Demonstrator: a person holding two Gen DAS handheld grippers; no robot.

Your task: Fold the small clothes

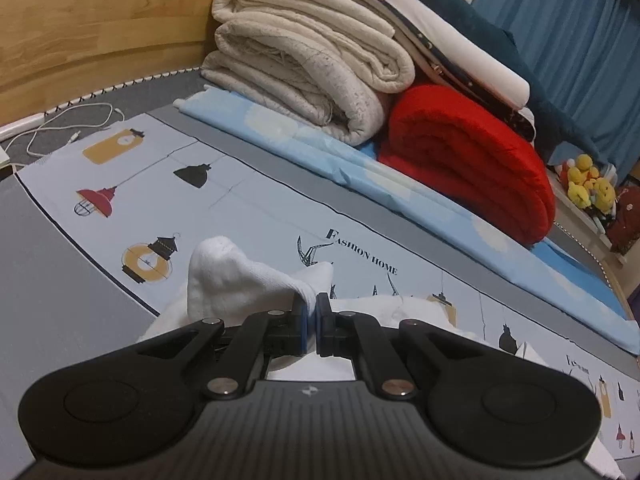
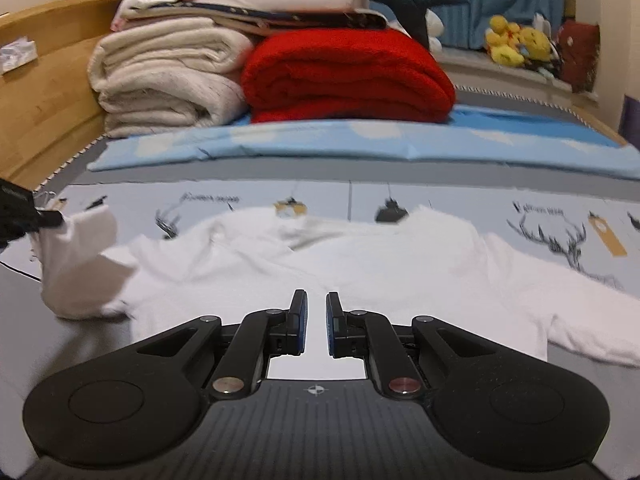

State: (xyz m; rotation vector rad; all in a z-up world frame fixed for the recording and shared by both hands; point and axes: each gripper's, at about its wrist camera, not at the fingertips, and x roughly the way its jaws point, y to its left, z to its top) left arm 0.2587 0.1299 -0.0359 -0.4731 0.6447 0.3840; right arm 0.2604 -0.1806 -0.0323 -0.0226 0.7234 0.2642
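Note:
A small white long-sleeved shirt [image 2: 320,256] lies spread flat on the printed bedsheet [image 2: 440,200], its right sleeve stretched out to the right. My left gripper [image 1: 312,308] is shut on the cuff of the other sleeve [image 1: 236,276], which bunches up in front of the pads. In the right wrist view that left gripper [image 2: 54,216] shows at the left edge, holding the sleeve [image 2: 80,264] lifted off the bed. My right gripper [image 2: 316,312] hovers over the shirt's lower middle. Its jaws stand a narrow gap apart with nothing between them.
Folded cream blankets [image 1: 304,68] and a red blanket [image 1: 464,160] are stacked on a light blue pad [image 1: 320,152] at the back of the bed. A wooden headboard [image 1: 80,20] runs along the left, with a white cable [image 1: 72,124] near it. Yellow plush toys [image 1: 588,188] sit at the far right.

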